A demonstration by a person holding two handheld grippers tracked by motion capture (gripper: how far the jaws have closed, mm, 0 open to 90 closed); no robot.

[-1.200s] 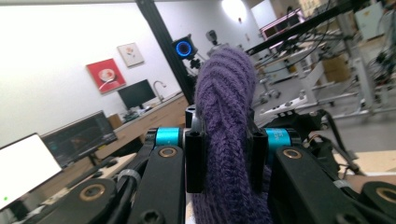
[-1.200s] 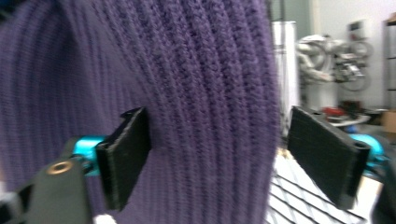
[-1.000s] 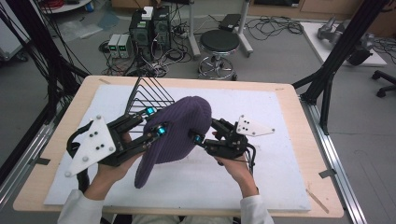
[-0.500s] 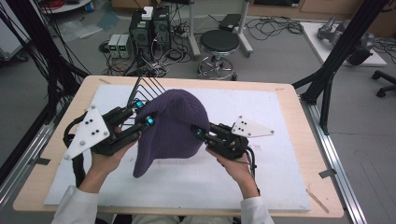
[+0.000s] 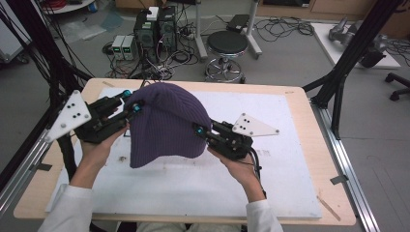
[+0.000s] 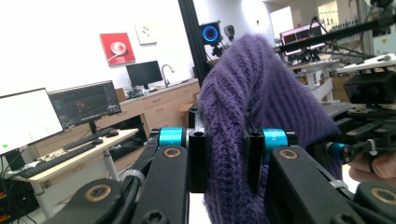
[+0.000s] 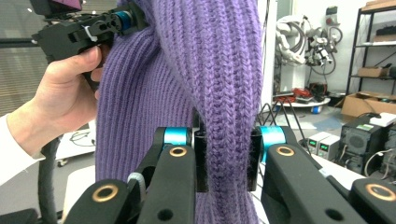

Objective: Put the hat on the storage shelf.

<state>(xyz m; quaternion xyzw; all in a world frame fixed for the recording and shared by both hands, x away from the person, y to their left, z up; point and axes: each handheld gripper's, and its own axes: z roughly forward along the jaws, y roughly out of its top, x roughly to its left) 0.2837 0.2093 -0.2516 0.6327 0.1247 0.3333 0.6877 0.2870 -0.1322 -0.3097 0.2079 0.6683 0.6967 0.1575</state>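
A purple knitted beanie (image 5: 166,124) hangs above the white mat (image 5: 280,174), held up by both grippers. My left gripper (image 5: 134,107) is shut on its upper left edge; in the left gripper view the ribbed knit (image 6: 227,154) is pinched between the two black jaws. On the beanie's right side my right gripper (image 5: 199,129) is shut on a fold, and the right gripper view has that fold of knit (image 7: 227,140) squeezed between the jaws. The other hand and left gripper (image 7: 81,28) appear at its upper left. The beanie's lower edge hangs near the mat.
A black wire rack (image 5: 145,82) stands behind the beanie at the table's far edge. The wooden table (image 5: 309,145) carries the white mat. Beyond it are a stool (image 5: 227,46), computer boxes (image 5: 154,26) and cables on the floor.
Both grippers have lifted the beanie and carried it toward the table's far side. The beanie now hangs more upright and spread, where it was tilted low over the mat.
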